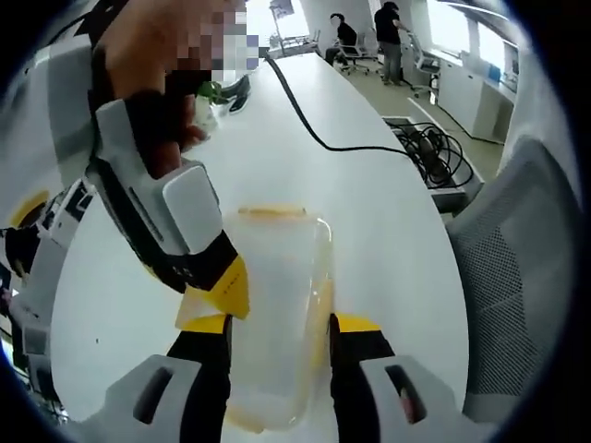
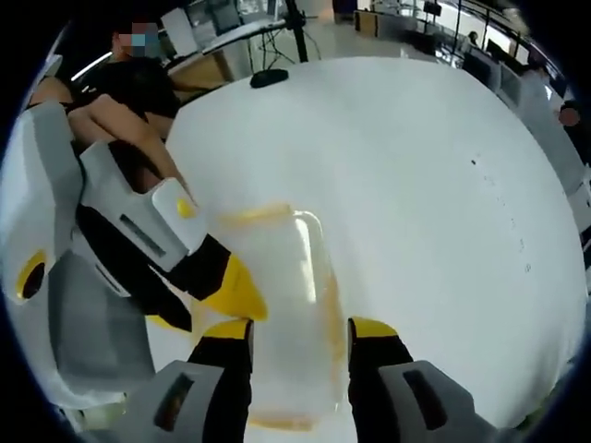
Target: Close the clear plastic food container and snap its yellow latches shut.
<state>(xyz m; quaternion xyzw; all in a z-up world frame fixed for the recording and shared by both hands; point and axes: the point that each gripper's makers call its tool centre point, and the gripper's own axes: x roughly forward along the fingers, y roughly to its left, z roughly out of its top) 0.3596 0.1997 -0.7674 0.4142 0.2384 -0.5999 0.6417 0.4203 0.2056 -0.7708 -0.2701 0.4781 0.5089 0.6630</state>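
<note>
Surface: white table [image 1: 388, 231], office room beyond the fingers.
Container [image 1: 277, 305]: clear, yellow latches, lying between both grippers' spread fingers.
Left gripper [image 1: 279, 334]: fingers apart.
Right gripper [image 2: 300, 334]: fingers apart.
Left gripper view extra: black cable [image 1: 314, 129], mesh chair [image 1: 517, 277].

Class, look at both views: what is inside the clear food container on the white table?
Through the clear container nothing shows inside; the white table shows through its walls. Both claws cover its near part, so that part cannot be checked.
</note>
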